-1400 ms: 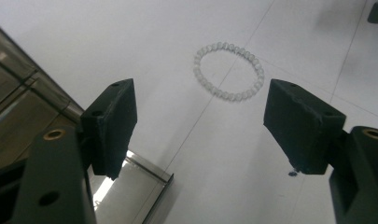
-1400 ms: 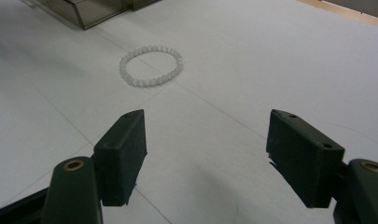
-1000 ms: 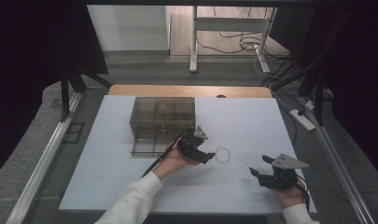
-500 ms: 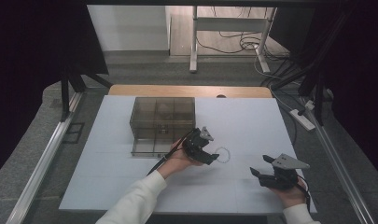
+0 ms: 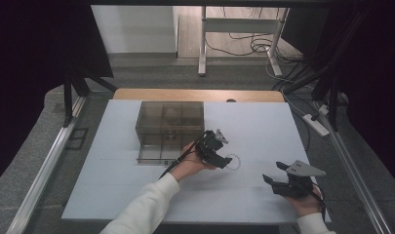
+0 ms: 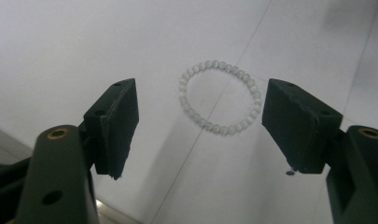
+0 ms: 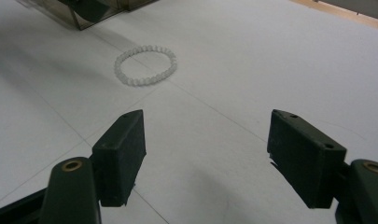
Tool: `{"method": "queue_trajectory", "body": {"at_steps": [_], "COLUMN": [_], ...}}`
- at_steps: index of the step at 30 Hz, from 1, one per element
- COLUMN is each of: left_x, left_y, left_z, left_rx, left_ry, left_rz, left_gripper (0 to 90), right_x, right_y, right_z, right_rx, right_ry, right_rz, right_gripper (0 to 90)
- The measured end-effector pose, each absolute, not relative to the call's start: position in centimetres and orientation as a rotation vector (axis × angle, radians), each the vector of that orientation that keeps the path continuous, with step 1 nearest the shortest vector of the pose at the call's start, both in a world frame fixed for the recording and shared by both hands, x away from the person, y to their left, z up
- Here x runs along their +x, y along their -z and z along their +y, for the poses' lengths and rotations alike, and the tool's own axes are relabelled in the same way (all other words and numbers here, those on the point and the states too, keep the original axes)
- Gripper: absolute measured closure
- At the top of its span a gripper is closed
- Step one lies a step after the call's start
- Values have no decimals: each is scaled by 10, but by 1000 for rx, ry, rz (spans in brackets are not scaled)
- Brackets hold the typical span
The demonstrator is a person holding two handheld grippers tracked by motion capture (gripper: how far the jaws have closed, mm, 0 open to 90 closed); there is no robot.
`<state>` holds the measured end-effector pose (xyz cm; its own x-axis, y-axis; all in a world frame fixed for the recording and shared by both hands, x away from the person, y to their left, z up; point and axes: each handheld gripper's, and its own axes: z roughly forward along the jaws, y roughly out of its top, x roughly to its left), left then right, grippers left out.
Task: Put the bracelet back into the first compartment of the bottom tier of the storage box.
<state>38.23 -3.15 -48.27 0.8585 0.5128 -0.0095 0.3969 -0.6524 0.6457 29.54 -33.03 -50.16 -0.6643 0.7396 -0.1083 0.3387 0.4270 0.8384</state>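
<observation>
target: white bead bracelet [image 5: 232, 161], lying flat as a closed ring on the white table [image 5: 263, 126], nothing touching it
bracelet position: mid-table, right of the smoky compartment box [image 5: 170, 130] and apart from it
left gripper [image 5: 223, 157]: jaws spread, nothing between the pads; in the left gripper view the left gripper [image 6: 198, 128] looks down on the bracelet [image 6: 220, 97], which sits just ahead of the jaw tips and inside the gap's width
right gripper [image 5: 275, 179]: jaws spread, holding nothing, low over the table near the front right; in the right gripper view the right gripper [image 7: 205, 156] has the bracelet [image 7: 145, 65] well ahead and off to the left
nearer hand: left, clearly; its jaws are just beside the ring, the right sits well apart
bearing from left gripper: ring lies forward of the tips, a touch toward the right pad [image 6: 298, 121]
long axis: none really, ring is near round, so approach angle matters little; it lies flat, so the jaws must come down over one side of the bead string
next move, judged: left gripper advances slightly, drops, pinches one arc of beads
risk: beads roll, pads may push the ring along the smooth table instead of catching it
</observation>
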Motion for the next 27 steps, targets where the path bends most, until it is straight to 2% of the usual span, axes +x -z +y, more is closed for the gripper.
{"method": "queue_trajectory", "body": {"at_steps": [27], "left_x": [411], "left_y": [504], "left_z": [-68], "left_rx": [2500], "left_ry": [-256], "left_rz": [717], "left_gripper": [279], "right_x": [296], "right_y": [504], "right_z": [-330], "right_rx": [905], "right_ry": [-1133], "right_rz": [2235], "right_gripper": [275]}}
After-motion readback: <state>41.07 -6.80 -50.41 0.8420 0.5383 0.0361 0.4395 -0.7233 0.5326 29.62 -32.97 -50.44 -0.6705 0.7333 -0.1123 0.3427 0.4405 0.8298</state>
